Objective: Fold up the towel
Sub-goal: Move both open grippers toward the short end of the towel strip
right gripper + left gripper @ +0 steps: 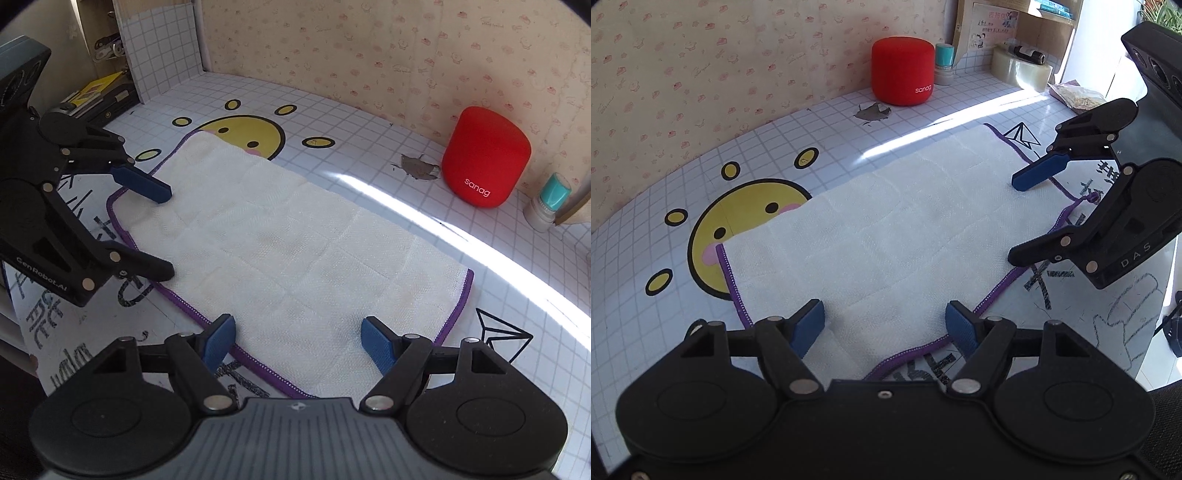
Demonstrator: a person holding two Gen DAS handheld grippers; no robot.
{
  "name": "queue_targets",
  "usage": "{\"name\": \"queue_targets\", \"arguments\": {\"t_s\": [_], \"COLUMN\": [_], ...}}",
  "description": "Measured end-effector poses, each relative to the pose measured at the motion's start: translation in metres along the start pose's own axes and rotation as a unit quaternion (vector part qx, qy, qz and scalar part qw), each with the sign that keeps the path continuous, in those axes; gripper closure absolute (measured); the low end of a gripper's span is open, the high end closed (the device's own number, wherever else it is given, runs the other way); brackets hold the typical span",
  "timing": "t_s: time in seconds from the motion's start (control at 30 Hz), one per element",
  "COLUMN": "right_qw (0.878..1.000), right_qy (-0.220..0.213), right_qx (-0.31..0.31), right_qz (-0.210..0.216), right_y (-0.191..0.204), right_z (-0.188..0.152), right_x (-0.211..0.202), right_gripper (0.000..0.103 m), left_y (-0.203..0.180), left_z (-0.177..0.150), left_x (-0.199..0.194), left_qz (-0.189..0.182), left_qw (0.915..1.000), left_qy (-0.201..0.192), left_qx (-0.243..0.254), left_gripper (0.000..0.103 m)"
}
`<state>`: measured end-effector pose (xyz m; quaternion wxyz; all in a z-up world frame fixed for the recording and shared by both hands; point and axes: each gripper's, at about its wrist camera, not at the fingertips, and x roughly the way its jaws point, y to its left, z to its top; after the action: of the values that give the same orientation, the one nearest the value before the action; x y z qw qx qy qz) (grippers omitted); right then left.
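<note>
Because the towel (pixel 886 240) lies flat with its long axis running across from one set of tongs to the other, each hand has its own short end to take. The left tongs (pixel 884 326) stand released, fingers spread over the near purple-edged hem, straddling cloth without pinching it. The right tongs (pixel 299 336) are likewise released over the opposite end, their corner just beside the right finger. Neither looks nearer than the other, though whether the pads touch the cloth is hard to judge. Beyond the towel's far long edge stands a red speaker (pixel 485 157), well apart.
</note>
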<state>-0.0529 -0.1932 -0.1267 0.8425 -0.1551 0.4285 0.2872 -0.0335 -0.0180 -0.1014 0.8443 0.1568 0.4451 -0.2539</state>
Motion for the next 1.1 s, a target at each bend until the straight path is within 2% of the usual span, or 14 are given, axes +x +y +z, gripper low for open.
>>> {"name": "queue_targets", "arguments": {"t_s": [0.1, 0.53, 0.87, 1.1], "right_qw": [1.0, 0.994, 0.982, 0.97], "right_qy": [-0.004, -0.012, -0.018, -0.023], "right_qx": [0.0, 0.101, 0.178, 0.221], "right_qz": [0.001, -0.037, -0.067, -0.095], "right_y": [-0.003, -0.014, -0.023, -0.025], "right_z": [-0.004, -0.018, -0.028, -0.034], "right_x": [-0.001, -0.02, -0.035, -0.042], "right_gripper": [0.028, 0.027, 0.027, 0.027], "left_y": [0.001, -0.004, -0.013, -0.021], "left_z": [-0.004, -0.013, -0.005, 0.003], "left_x": [-0.002, -0.009, -0.019, -0.014], "left_qz": [0.0, 0.019, 0.014, 0.008], "left_qw": [1.0, 0.9998, 0.9996, 0.9995], "left_qy": [-0.002, 0.001, -0.024, -0.024], "left_qx": [-0.001, -0.003, 0.004, 0.021], "left_gripper": [0.027, 0.025, 0.025, 0.025]}}
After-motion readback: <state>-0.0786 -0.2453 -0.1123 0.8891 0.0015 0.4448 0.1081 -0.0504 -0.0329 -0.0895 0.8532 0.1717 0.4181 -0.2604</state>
